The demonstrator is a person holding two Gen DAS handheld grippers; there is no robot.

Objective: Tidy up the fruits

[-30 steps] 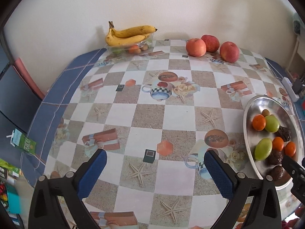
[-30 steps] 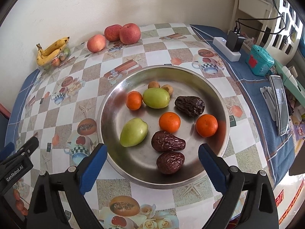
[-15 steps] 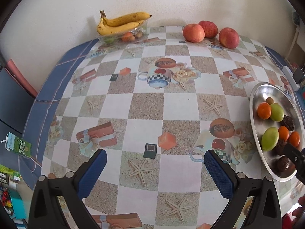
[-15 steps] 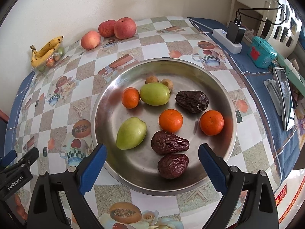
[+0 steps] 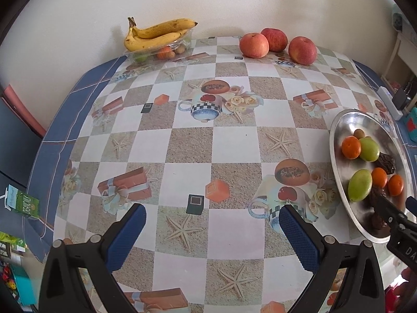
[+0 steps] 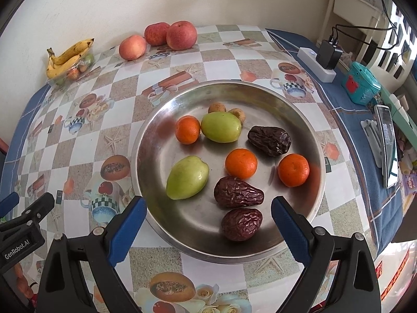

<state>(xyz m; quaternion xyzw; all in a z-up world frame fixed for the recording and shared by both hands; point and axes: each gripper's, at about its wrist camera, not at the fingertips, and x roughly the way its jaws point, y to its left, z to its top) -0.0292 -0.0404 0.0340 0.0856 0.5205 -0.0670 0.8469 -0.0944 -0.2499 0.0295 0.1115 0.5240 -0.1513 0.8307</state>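
Two grippers are in the scene, and both have their jaws spread wide with nothing between them. The right gripper (image 6: 208,224) hangs over the near edge of the metal plate (image 6: 156,140), its blue fingers (image 6: 127,224) standing either side of the two dark wrinkled fruits (image 6: 238,192); this placing suggests, I think, that one of them is the next thing to pick. On the plate the fruits lie mixed: three oranges (image 6: 241,163), two green fruits (image 6: 187,177), three dark ones and two small brown fruits (image 6: 216,108) at the far side, so the sorting by kind is not yet done. The left gripper (image 5: 212,237) waits above the bare middle of the checked tablecloth (image 5: 190,143), well apart from any fruit, probably to keep out of the way. By the wall three apples (image 5: 254,45) sit close together, and the bananas (image 5: 156,35) rest on a clear tray (image 5: 135,55) with some small fruits inside; what kind those are I cannot tell from here.
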